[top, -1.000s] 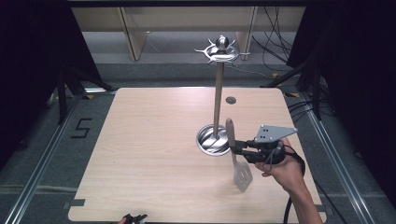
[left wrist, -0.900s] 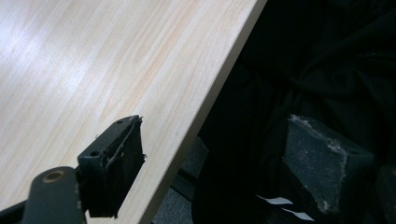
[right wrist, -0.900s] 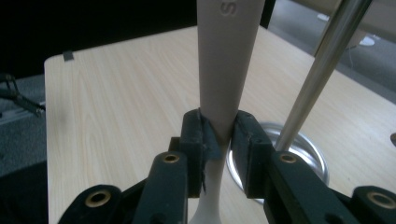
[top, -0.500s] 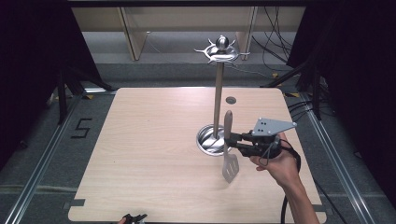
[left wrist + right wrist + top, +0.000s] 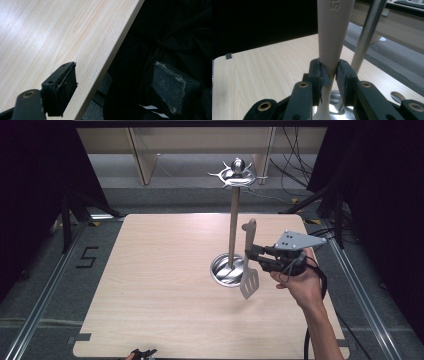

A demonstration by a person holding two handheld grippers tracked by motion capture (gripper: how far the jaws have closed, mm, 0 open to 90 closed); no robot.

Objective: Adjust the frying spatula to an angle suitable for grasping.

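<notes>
At the near table edge [image 5: 82,37], the left gripper [image 5: 112,82] is being held with its jaws standing wide apart and nothing between them. Farther in, the beige spatula [image 5: 248,265] is being clamped at its handle by the right gripper [image 5: 252,256], blade hanging downward, clear of the table. Just beyond that gripper, the metal stand [image 5: 233,220] is being kept upright in its round base [image 5: 225,270], beside the spatula.
</notes>
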